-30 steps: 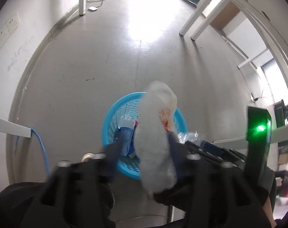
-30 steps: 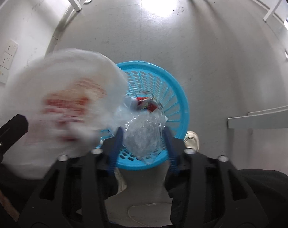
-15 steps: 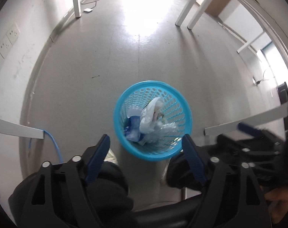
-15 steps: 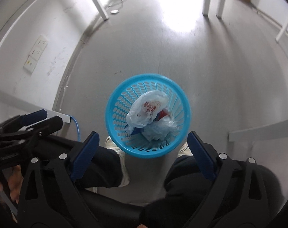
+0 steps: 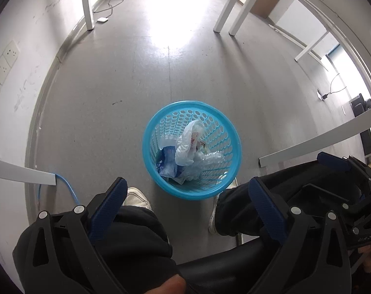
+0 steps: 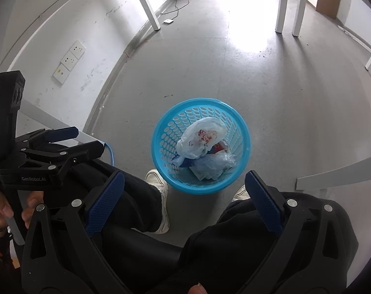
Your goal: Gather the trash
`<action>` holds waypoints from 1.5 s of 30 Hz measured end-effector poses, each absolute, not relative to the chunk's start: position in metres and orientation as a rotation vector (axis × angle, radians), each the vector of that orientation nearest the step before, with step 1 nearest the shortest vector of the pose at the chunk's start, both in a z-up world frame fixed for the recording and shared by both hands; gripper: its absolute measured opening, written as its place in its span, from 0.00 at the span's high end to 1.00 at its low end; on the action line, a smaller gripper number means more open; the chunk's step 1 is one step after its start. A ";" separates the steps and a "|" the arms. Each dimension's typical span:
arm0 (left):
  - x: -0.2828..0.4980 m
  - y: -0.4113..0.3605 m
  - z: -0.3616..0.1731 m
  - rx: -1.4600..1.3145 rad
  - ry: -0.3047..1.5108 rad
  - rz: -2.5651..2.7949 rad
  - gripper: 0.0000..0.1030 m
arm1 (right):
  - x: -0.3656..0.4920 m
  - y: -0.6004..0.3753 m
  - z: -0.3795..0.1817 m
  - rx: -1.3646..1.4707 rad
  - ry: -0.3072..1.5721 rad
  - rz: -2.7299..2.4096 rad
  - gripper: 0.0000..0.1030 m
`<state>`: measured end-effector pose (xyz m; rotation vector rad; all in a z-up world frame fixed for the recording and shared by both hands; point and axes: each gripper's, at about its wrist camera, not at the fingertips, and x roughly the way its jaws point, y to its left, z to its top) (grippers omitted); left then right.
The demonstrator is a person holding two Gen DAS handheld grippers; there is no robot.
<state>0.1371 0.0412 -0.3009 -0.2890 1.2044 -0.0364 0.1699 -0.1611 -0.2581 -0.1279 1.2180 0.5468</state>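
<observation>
Hovering wide open and empty, your left gripper (image 5: 185, 193) and right gripper (image 6: 184, 185) sit above the blue basket (image 5: 158, 122). The white plastic bag (image 6: 201, 140) lies inside: light, soft, slippery, so pinch a bunched fold. Floor (image 5: 136, 78) around is roomy; mind your shoes.
</observation>
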 end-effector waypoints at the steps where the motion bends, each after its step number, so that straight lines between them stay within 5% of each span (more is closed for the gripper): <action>1: 0.136 0.041 -0.301 -0.292 1.200 -0.041 0.06 | 0.170 -0.161 -0.259 -0.126 1.220 0.549 0.08; 45: 0.143 0.036 -0.304 -0.275 1.226 -0.057 0.06 | 0.184 -0.163 -0.279 -0.056 1.306 0.547 0.08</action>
